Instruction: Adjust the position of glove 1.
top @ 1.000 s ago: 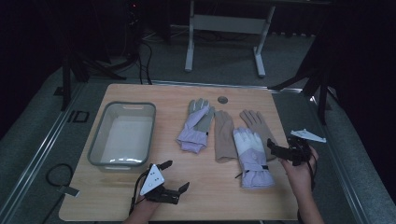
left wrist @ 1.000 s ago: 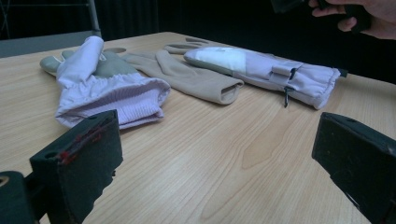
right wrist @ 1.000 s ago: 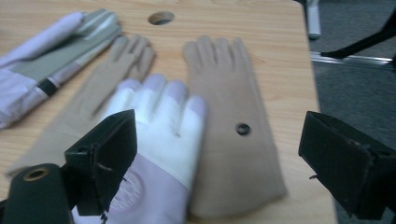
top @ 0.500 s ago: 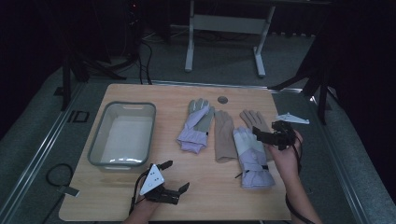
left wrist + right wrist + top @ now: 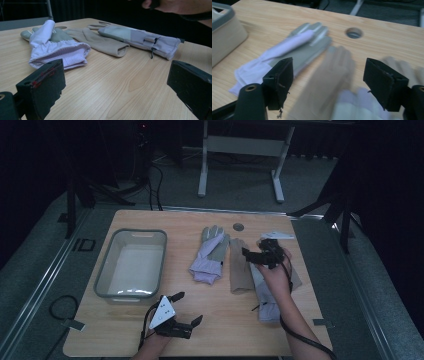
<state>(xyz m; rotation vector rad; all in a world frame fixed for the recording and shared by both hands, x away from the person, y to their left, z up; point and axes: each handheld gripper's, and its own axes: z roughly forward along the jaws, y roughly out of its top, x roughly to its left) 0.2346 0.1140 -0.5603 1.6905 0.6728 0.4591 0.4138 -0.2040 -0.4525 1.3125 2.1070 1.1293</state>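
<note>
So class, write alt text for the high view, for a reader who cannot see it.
The right gripper, jaws open, hovers over a tan glove between two lilac-and-grey gloves on a wooden table. The left gripper sits open near the front edge, beside a grey bin.

1. This looks like a lab or recording studio set up for handling trials, not a home: black curtains and darkness close in all round, and only the bench (image 5: pixel 200 330) is lit.
2. The bench is a plain light-wood top with a round cable hole (image 5: pixel 238 226) in it, just beyond the right gripper's fingers (image 5: pixel 247 252).
3. It stands on grey carpet (image 5: pixel 320 185), edged by metal floor rails (image 5: pixel 40 290).
4. Beyond the fingers, past the far edge, stands the white metal frame of another table (image 5: pixel 240 150), with dark stands (image 5: pixel 345 205) and loose cables (image 5: pixel 155 175) beside it.
5. A person's hands hold camera-bearing grippers with trailing cables (image 5: pixel 305 340), which suits a data-collection room.
</note>
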